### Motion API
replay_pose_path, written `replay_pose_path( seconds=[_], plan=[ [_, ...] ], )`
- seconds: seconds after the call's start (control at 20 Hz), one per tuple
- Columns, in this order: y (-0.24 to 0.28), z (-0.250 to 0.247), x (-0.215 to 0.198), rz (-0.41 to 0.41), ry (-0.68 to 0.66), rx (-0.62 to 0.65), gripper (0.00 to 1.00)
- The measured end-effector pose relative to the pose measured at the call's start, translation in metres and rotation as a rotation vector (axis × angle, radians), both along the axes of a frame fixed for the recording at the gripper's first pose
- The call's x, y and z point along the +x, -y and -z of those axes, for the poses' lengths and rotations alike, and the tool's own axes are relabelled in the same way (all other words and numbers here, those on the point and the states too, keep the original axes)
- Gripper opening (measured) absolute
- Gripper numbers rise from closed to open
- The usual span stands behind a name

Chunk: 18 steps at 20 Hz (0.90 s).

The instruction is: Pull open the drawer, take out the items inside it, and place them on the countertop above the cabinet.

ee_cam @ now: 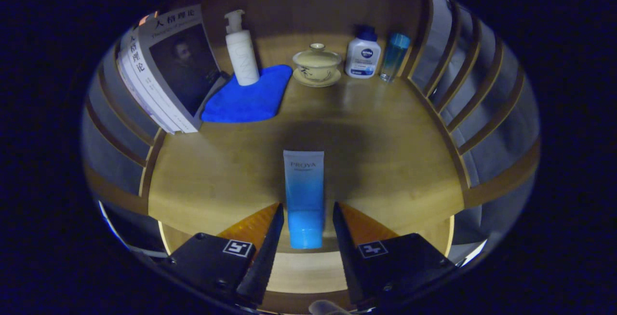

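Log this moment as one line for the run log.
hand-held gripper: fingers open, flanking blue tube | blue tube: lying on countertop, cap toward gripper | grip: not closed

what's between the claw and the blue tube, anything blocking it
Nothing visible. The blue tube lies on the wooden countertop, its cap end between the open claw fingers, a gap showing each side. The blue cloth sits well beyond.

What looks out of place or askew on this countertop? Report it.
Little stands out. The tube lies flat between the gripper's open fingers, which don't press it. The pump bottle stands on the cloth's corner. The books lean on the slats. No spills.
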State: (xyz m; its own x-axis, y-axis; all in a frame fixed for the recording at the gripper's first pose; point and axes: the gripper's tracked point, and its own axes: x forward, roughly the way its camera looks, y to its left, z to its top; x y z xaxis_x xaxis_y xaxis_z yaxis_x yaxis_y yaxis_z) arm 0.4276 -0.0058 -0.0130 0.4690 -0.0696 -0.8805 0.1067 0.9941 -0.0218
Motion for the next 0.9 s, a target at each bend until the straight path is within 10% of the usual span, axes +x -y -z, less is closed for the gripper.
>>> replay_pose_path(
  seconds=[0.9],
  plan=[
    [-0.048, -0.118, -0.116, -0.195, 0.499, -0.014, 0.77]
  ],
)
